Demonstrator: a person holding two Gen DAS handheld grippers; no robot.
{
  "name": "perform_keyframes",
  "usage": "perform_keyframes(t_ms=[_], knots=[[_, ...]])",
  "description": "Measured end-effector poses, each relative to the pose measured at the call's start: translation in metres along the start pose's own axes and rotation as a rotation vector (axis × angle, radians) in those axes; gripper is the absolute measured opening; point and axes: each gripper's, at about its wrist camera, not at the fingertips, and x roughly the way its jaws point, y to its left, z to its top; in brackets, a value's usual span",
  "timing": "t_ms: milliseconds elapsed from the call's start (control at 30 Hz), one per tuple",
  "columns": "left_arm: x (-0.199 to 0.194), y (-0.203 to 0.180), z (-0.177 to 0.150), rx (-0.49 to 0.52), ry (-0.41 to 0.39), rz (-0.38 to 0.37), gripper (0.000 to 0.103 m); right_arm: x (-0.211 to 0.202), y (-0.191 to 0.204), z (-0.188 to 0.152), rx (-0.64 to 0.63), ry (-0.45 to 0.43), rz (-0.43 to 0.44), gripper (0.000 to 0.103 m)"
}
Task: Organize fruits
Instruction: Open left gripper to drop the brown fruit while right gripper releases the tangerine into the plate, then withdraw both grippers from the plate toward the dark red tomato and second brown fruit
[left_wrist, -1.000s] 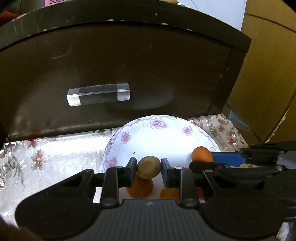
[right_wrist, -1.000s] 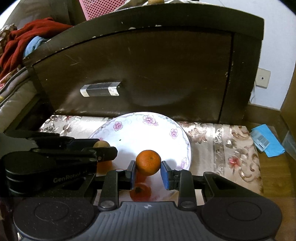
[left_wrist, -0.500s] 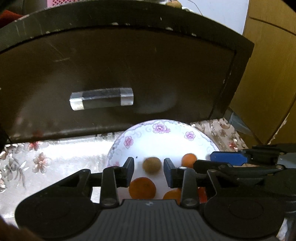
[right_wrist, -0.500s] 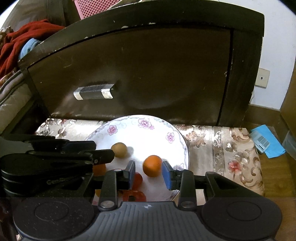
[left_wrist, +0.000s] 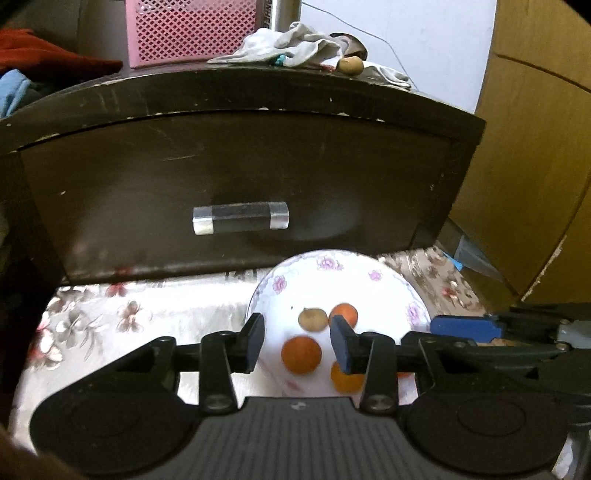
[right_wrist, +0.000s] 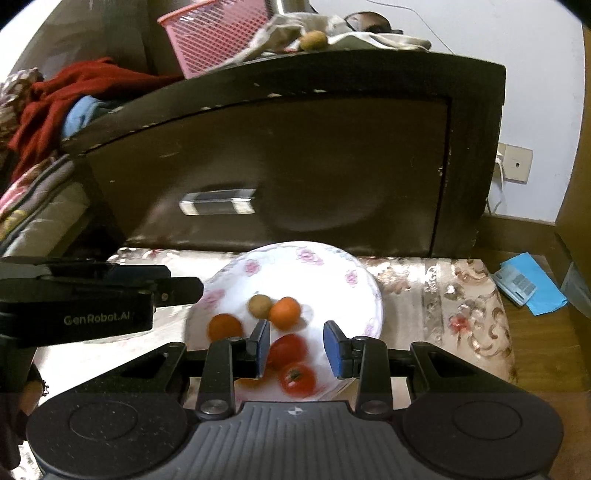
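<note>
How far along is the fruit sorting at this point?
Done: the plate holds a brown fruit, oranges and tomatoes. In hand: nothing; the left gripper is opening with nothing between its pads, and the right gripper is open above the plate. Left: one brown fruit on the cabinet top.

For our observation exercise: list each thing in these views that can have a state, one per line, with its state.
Left gripper: jaws opening, nothing between them.
Right gripper: open, holds nothing.
Drawer: closed.
Plate: upright, holding fruit.
Brown fruit: on plate, touching an orange.
Tomato: on plate, stem up.
</note>
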Motion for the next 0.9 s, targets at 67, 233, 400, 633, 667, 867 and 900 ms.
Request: perform_keyframes(t_ms=[67,233,400,633,667,867,900], knots=[[-0.01,0.0,-0.006,0.009,0.002,0.006,0.047,-0.005,0.007,-0.003,-0.003,0.0,0.014,0.028],[-0.031,0.009,-0.019,-0.02,0.016,0.019,0.047,-0.013,0.025,-0.015,-0.02,0.021,0.054,0.028],[-0.043,0.021,-0.042,-0.075,0.06,0.005,0.047,-0.015,0.043,-0.028,-0.046,0.059,0.087,0.028],[-0.029,0.011,-0.079,-0.033,0.17,0.013,0.047,-0.018,0.043,-0.038,-0.025,0.084,0.077,0.029],[-0.027,0.009,-0.082,-0.022,0.174,0.017,0.047,-0.017,0.043,-0.039,-0.025,0.087,0.074,0.029],[-0.008,0.007,-0.087,-0.008,0.203,0.038,0.047,-0.012,0.042,-0.041,-0.027,0.101,0.09,0.029],[-0.005,0.007,-0.089,-0.001,0.208,0.041,0.047,-0.012,0.042,-0.041,-0.028,0.104,0.094,0.029]])
